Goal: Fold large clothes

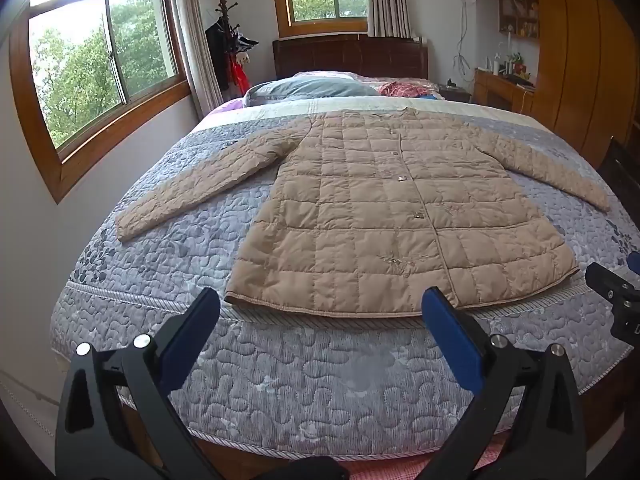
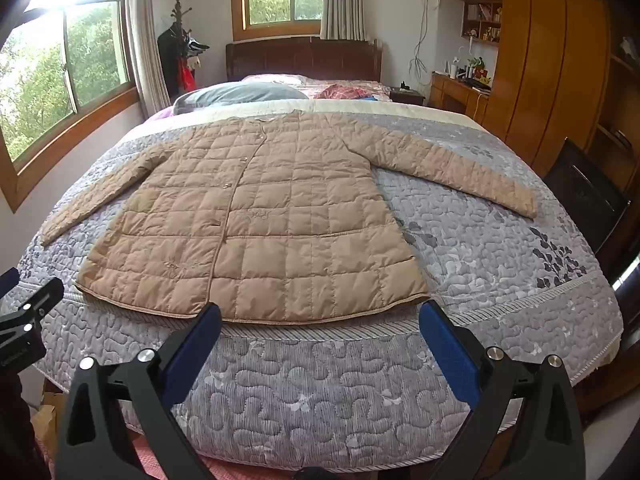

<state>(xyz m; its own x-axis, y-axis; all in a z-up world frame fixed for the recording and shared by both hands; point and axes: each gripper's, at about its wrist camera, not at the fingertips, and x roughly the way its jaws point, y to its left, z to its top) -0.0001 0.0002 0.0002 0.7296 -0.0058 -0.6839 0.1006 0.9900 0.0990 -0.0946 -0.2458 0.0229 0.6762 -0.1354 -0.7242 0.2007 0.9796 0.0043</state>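
A tan quilted coat [image 1: 392, 216] lies flat and buttoned on the bed, front up, both sleeves spread out to the sides, hem toward me. It also shows in the right wrist view [image 2: 256, 224]. My left gripper [image 1: 322, 308] is open and empty, held above the foot of the bed just short of the hem. My right gripper [image 2: 320, 316] is open and empty, also just short of the hem, more toward the coat's right side. The right gripper shows at the right edge of the left wrist view [image 1: 616, 292].
The bed has a grey-lilac quilted cover [image 1: 320, 380]. Pillows [image 1: 308, 88] and a red cloth [image 1: 400, 89] lie by the dark headboard [image 1: 348, 54]. A wooden wardrobe [image 2: 560, 80] and a dark chair [image 2: 588, 196] stand on the right; windows are on the left wall.
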